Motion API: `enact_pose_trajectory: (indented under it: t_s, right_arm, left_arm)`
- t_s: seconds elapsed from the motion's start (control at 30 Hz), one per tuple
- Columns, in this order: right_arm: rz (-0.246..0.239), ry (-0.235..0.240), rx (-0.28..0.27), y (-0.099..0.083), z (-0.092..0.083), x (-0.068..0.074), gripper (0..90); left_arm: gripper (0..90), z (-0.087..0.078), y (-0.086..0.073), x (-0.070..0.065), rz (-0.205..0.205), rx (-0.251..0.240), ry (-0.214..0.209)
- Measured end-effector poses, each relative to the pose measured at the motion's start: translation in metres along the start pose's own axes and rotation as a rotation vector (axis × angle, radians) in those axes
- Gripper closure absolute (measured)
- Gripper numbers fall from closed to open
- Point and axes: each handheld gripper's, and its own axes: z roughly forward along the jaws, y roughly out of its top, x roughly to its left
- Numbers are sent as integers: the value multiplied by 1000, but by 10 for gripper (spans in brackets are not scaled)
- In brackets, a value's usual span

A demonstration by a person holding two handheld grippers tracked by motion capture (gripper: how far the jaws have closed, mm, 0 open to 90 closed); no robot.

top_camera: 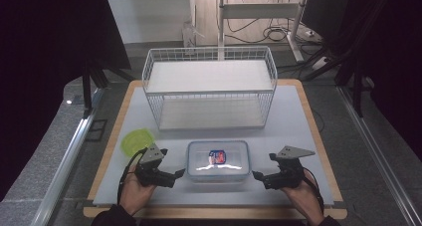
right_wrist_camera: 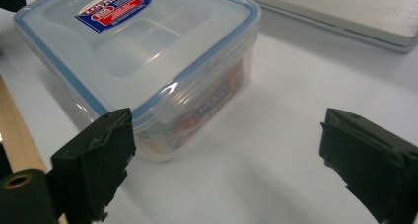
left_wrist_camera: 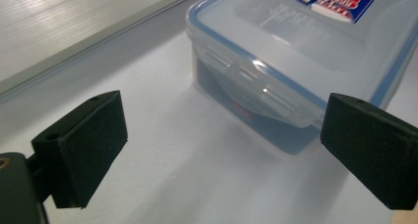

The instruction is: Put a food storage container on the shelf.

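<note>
A clear plastic box (top_camera: 218, 160) with a blue-rimmed lid and a red and blue label sits at the front middle of the white mat (top_camera: 288, 116). My left gripper (top_camera: 175, 175) lies just left of it, jaws pointing at its side and open. In the left gripper view the box (left_wrist_camera: 305, 51) shows its side latch beyond the open left gripper (left_wrist_camera: 222, 150), nothing between the pads. My right gripper (top_camera: 259, 176) rests just right of the box, also open. The right gripper view has the box (right_wrist_camera: 143, 51) ahead to the left of the open right gripper (right_wrist_camera: 226, 160), untouched.
A white wire shelf basket (top_camera: 209, 86) stands at the back of the mat. A yellow-green round dish (top_camera: 137, 140) lies at the left, close behind my left hand. The wooden table edge (top_camera: 318, 136) frames the mat; dark floor and rails lie beyond.
</note>
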Motion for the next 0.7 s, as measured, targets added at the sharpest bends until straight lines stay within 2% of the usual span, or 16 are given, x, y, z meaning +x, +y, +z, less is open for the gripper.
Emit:
enact_pose_trajectory:
  t_s: [0.23, 0.33, 0.5, 0.53, 0.63, 0.7]
  right_arm:
    - [3, 12, -16, 5, -1, 1, 41]
    - [-7, 21, -22, 10, -1, 2, 43]
    - [3, 31, -30, 15, 3, 2, 52]
    - [13, 29, -27, 17, 6, 2, 52]
    - [9, 18, -23, 19, 9, 4, 48]
    - [16, 25, -17, 23, 13, 5, 40]
  left_arm:
    - [50, -1, 6, -1, -15, 9, -55]
    - [46, -1, 13, -2, -22, 4, -100]
    - [45, 3, 19, -4, -9, 28, -112]
    - [40, 6, 22, -5, -2, 47, -113]
    - [33, 9, 23, -6, 7, 67, -108]
    - [28, 12, 25, -4, -4, 65, -131]
